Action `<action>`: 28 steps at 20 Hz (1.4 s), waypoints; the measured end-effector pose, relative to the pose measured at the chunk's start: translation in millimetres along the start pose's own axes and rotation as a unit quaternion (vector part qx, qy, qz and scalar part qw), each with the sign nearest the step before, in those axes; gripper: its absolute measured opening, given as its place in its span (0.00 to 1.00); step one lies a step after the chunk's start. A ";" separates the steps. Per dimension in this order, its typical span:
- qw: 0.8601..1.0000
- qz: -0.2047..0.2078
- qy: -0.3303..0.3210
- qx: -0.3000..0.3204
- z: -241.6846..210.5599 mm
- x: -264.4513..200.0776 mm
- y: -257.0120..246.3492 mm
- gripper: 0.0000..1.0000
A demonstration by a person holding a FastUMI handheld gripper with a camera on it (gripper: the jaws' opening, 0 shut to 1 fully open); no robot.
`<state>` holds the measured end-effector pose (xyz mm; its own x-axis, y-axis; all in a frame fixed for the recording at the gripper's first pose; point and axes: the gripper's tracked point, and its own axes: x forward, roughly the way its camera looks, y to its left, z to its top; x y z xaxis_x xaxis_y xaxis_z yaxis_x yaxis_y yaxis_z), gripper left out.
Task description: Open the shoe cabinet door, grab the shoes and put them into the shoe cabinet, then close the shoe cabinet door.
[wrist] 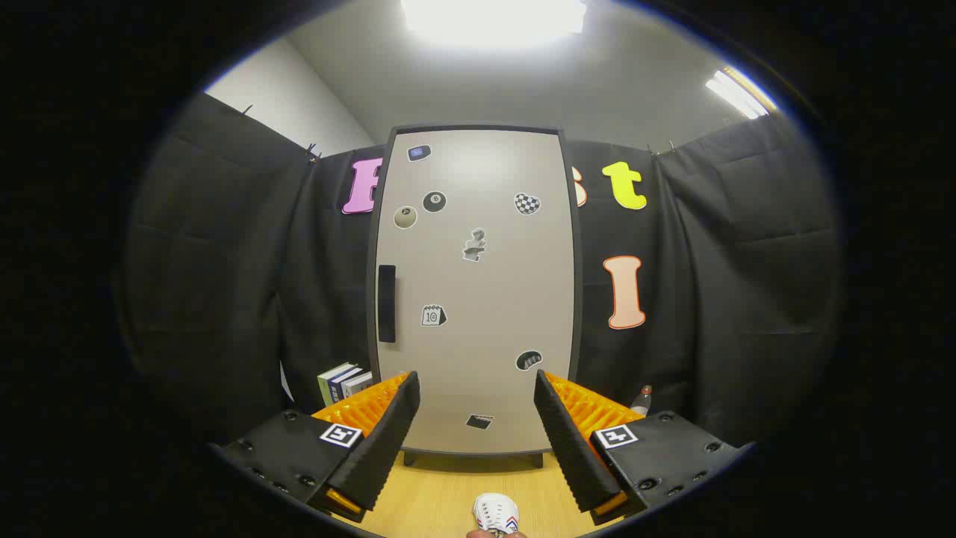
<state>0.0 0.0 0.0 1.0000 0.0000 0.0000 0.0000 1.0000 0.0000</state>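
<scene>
The gripper (476, 388) is held level and points straight ahead, with its two fingers (388, 441) spread wide apart. The fingers slant in toward each other at their tips and the gap between them holds nothing. Their ribbed inner pads (569, 441) face each other across that gap, and neither one touches anything.

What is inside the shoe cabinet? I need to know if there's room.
Cannot be seen: the cabinet door is closed, covering the inside. The open gripper holds nothing; a shoe lies on the floor.
</scene>
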 end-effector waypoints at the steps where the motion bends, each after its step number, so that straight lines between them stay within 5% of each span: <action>1: 1.000 0.001 -0.001 0.001 1.4 0.2 0.5 0.97; 28: 1.000 0.008 -0.013 -0.004 32.0 12.4 11.0 0.97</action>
<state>12.4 11.0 32.0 0.9996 0.0162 0.0251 -0.0160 0.9998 -0.0078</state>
